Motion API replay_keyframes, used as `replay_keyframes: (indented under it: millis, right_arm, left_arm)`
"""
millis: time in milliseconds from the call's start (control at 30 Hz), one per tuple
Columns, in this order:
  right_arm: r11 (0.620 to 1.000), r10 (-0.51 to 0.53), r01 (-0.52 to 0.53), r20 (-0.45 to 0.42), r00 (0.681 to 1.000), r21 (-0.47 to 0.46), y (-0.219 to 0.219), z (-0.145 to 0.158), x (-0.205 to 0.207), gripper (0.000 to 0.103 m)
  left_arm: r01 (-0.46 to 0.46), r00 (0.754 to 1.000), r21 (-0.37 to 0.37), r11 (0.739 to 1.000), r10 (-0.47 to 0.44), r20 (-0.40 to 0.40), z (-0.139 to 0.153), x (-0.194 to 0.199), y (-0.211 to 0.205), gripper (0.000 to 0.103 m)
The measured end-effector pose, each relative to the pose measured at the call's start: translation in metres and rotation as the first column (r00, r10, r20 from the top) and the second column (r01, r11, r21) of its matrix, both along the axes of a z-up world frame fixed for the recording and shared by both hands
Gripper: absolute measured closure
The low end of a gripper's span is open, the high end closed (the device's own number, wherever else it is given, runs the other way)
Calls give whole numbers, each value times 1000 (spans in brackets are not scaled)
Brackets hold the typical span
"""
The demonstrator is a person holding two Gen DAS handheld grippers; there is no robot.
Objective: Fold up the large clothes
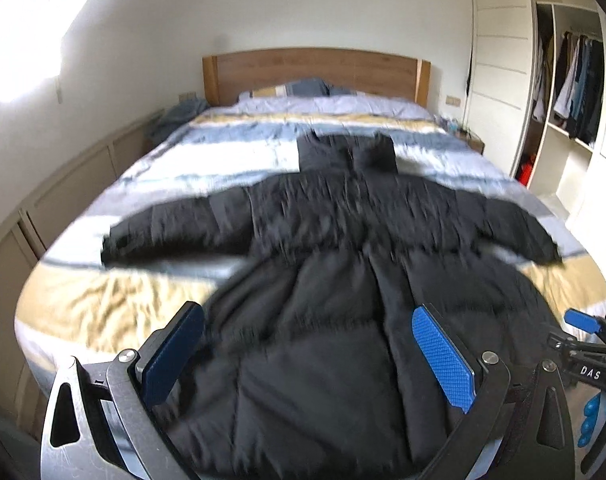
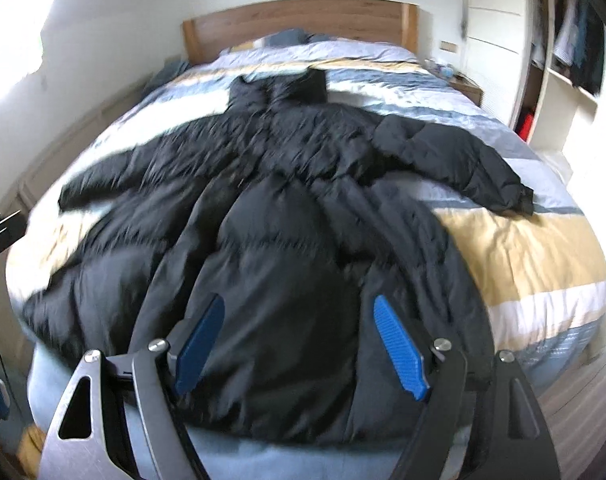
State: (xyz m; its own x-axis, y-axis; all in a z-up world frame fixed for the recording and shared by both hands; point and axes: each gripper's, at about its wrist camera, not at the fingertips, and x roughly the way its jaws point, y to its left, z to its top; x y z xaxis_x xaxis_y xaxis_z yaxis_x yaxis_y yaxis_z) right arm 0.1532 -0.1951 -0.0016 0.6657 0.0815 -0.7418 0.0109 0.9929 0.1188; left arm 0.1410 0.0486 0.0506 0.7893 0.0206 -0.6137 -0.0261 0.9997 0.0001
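A large black puffer coat (image 1: 323,280) lies front-up on the bed, sleeves spread to both sides and hood toward the headboard. It also shows in the right wrist view (image 2: 271,208). My left gripper (image 1: 309,354) is open and empty, hovering over the coat's lower left hem. My right gripper (image 2: 299,344) is open and empty, hovering over the lower right hem. The right gripper also shows at the right edge of the left wrist view (image 1: 583,328). Both views are motion-blurred.
The bed (image 1: 103,312) has a striped blue, white and yellow cover and a wooden headboard (image 1: 315,68). An open wardrobe (image 1: 567,80) with hanging clothes stands at the right. Low cabinets (image 1: 63,184) run along the left wall.
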Motion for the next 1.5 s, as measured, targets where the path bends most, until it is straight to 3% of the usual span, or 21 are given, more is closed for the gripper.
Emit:
replay_keyframes:
  millis: [267, 433, 667, 800, 933, 1133, 1167, 1267, 1333, 1433, 1500]
  right_arm:
    - [975, -199, 196, 22, 980, 108, -85, 1, 74, 26]
    - [916, -353, 350, -24, 935, 195, -156, -31, 118, 26]
    - [741, -494, 503, -147, 857, 445, -260, -108, 154, 26]
    - [658, -525, 542, -197, 828, 523, -295, -144, 168, 26]
    - [583, -561, 553, -197, 804, 595, -322, -165, 178, 26]
    - [434, -654, 526, -147, 742, 731, -359, -184, 186, 29]
    - [408, -668, 517, -140, 731, 752, -364, -188, 186, 33]
    - [337, -700, 511, -152, 697, 791, -375, -202, 189, 69]
    - [321, -704, 516, -164, 691, 794, -377, -211, 194, 78]
    - [348, -705, 505, -134, 696, 790, -384, -205, 193, 87]
    - [397, -698, 489, -90, 711, 777, -382, -192, 196, 90]
  left_arm:
    - [-17, 997, 41, 999, 13, 78, 50, 89, 8, 1]
    - [-38, 998, 26, 999, 37, 48, 40, 153, 13, 1]
    - [-86, 993, 45, 995, 90, -81, -15, 210, 28, 1]
    - [-108, 986, 51, 993, 113, -125, -37, 222, 38, 1]
    - [-129, 978, 49, 990, 135, -162, -51, 232, 48, 1]
    - [-147, 971, 32, 989, 151, -184, -59, 237, 60, 1]
    - [-147, 971, 23, 989, 149, -186, -59, 237, 62, 2]
    - [-154, 969, 3, 988, 152, -195, -61, 238, 67, 5]
    - [-157, 968, -14, 987, 151, -201, -62, 237, 71, 7]
    - [-159, 968, -22, 987, 151, -199, -61, 235, 74, 7]
    - [-155, 970, -34, 987, 146, -196, -59, 232, 76, 7]
